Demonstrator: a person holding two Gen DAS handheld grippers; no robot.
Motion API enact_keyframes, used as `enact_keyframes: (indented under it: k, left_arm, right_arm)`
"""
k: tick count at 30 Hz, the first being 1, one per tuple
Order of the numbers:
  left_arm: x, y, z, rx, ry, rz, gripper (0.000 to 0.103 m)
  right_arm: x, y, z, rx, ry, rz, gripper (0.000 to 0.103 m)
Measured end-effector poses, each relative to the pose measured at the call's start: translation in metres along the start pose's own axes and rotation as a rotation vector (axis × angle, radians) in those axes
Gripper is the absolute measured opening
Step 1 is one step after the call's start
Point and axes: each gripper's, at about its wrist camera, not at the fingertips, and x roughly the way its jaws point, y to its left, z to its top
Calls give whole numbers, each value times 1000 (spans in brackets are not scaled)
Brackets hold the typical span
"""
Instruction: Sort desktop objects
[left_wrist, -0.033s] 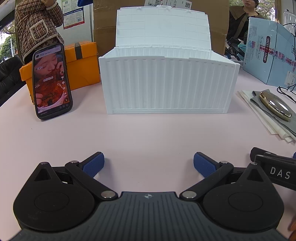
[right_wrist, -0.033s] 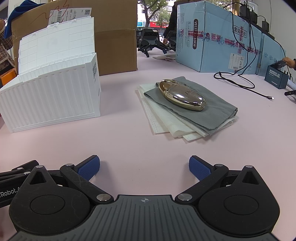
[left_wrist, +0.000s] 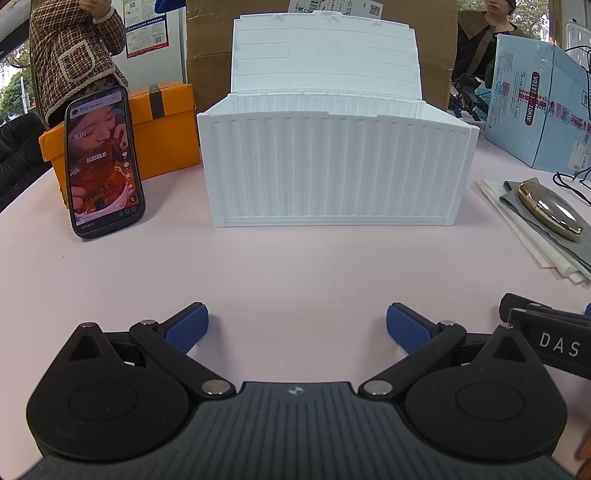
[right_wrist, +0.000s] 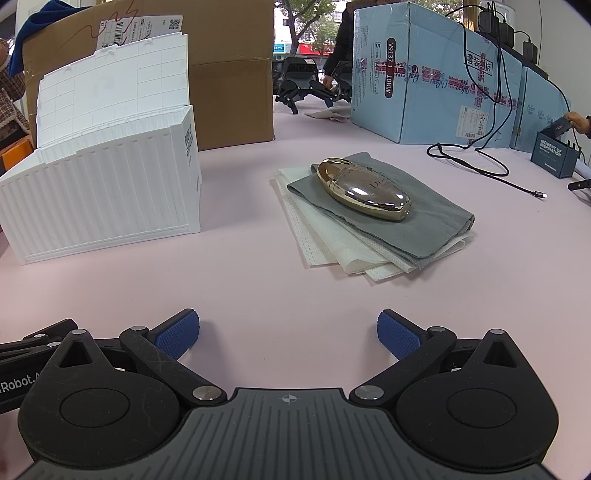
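Note:
A white ribbed storage box (left_wrist: 332, 170) with its lid raised stands in the middle of the pink table (left_wrist: 295, 266). A black phone (left_wrist: 103, 162) with a lit screen leans against an orange box (left_wrist: 162, 129) to its left. To its right a shiny gold oval case (right_wrist: 364, 194) lies on a grey cloth (right_wrist: 424, 221), which lies over white face masks (right_wrist: 332, 243). My left gripper (left_wrist: 297, 321) is open, facing the white box, with nothing between its fingers. Facing the gold case from some way back, my right gripper (right_wrist: 288, 328) is open and holds nothing.
A brown cardboard box (right_wrist: 229, 74) stands behind the white box. A blue carton (right_wrist: 424, 74) and a black cable (right_wrist: 480, 162) lie at the back right. A person in a checked jacket (left_wrist: 74, 55) stands behind the orange box, another person (left_wrist: 480, 37) at the back right.

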Motion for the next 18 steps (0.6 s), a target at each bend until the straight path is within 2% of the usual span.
enact_keyframes:
  k: [18]
  left_arm:
    - [1,-3,0,12,-1,10,103]
  right_arm:
    - [-1,0,0,-2,2,-2,103]
